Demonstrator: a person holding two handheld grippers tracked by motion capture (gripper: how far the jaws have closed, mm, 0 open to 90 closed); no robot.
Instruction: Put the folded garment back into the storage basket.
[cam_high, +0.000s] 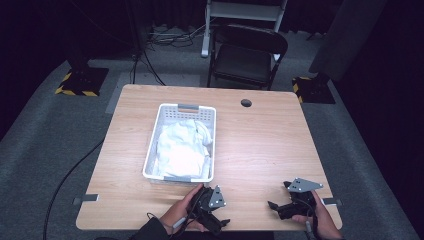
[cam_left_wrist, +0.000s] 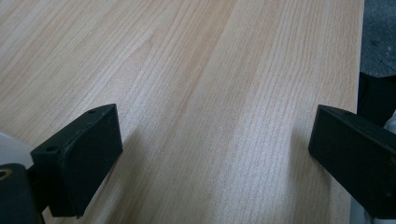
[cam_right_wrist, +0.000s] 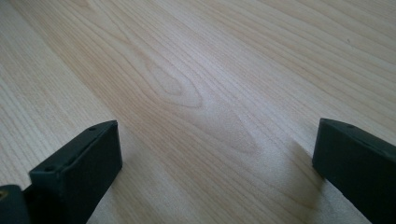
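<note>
Left tongs (cam_high: 200, 192) and right tongs (cam_high: 276, 200) rest at the near edge of the surface (cam_high: 260, 145), both spread wide and empty. White cloth (cam_high: 181, 145) lies in the white basket (cam_high: 187, 108), just beyond the left tongs.

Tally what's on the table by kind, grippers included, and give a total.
Baskets: 1
White cloth: 1 bundle, in the basket
Grippers: 2, left gripper and right gripper, both open on the table
Total: 4
</note>
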